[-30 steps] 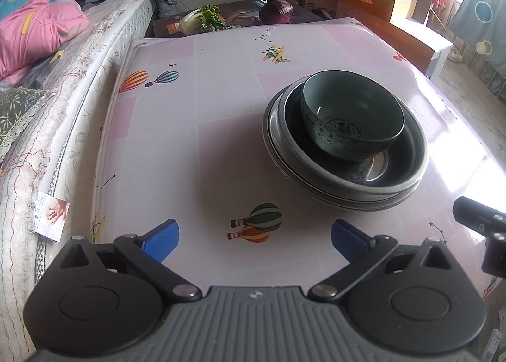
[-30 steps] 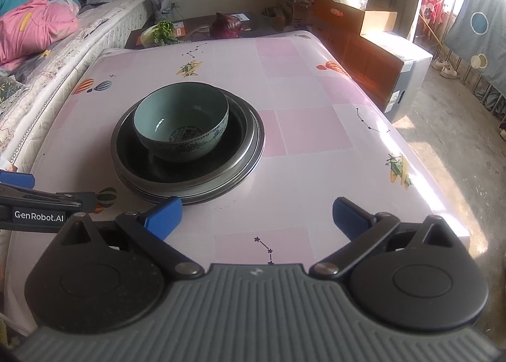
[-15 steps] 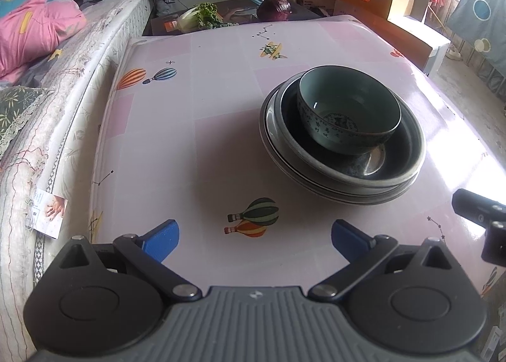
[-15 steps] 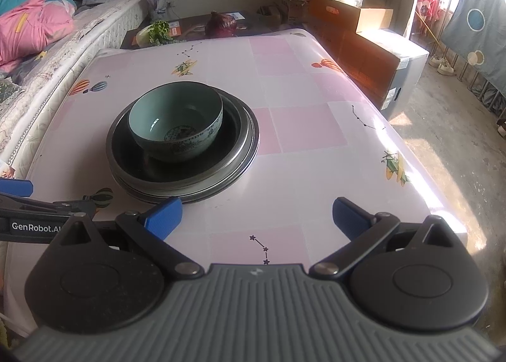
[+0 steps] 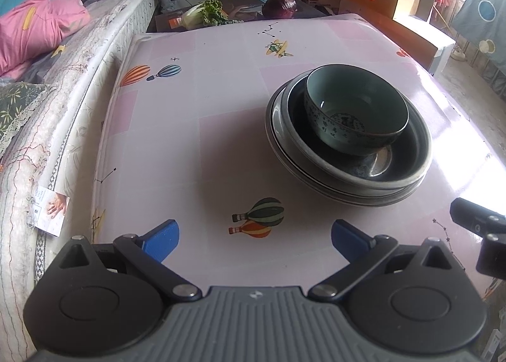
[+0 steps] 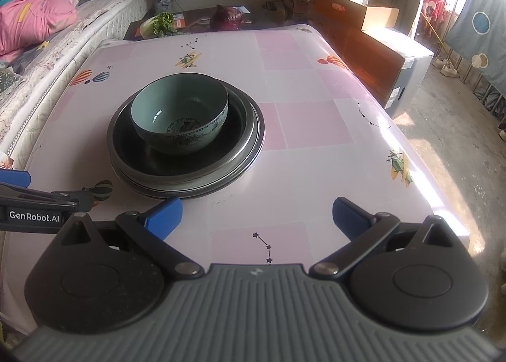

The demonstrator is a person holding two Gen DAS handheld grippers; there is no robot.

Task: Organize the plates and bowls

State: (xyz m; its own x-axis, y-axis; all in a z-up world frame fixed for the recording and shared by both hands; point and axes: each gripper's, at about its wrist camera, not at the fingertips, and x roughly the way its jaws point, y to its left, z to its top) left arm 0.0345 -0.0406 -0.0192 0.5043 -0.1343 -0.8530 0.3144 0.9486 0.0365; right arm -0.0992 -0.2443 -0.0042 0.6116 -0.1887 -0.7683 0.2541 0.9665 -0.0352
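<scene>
Stack location: a celadon bowl (image 6: 179,112) sits inside a dark shallow dish (image 6: 186,137), which rests on stacked metal plates (image 6: 253,153); the whole stack stands mid-way across the surface (image 6: 310,128), well in from every edge.
Bowl seating: off-centre in the dish, toward the bed side; upright, with no tilt apparent.
Left gripper (image 5: 254,235): jaws spread wide, holding nothing; it hovers over the near edge of the surface.
Right gripper (image 6: 256,215): jaws likewise spread wide and empty, over the near edge.
Bearing from left jaws: the stack (image 5: 348,140) lies ahead and to the right, clear of the fingertips.
Bearing from right jaws: the stack lies ahead and to the left, its near rim just beyond the left fingertip (image 6: 164,215).
Nearer hand: judged the right, since the plates' near rim sits closer to its fingertips than to the left's.
Long axis: none; every piece is round, so any rim approach serves equally.
Task state: judged close to complete, with bowl and plates already nested in one pile.
Open room: bare surface to the right of the stack and behind it.
Edges: a mattress (image 5: 63,102) abuts the left side of the surface; the right side drops to bare floor (image 6: 458,147).
Hazard: the two grippers sit just beside one another at the near edge, so a crossing reach risks contact.
</scene>
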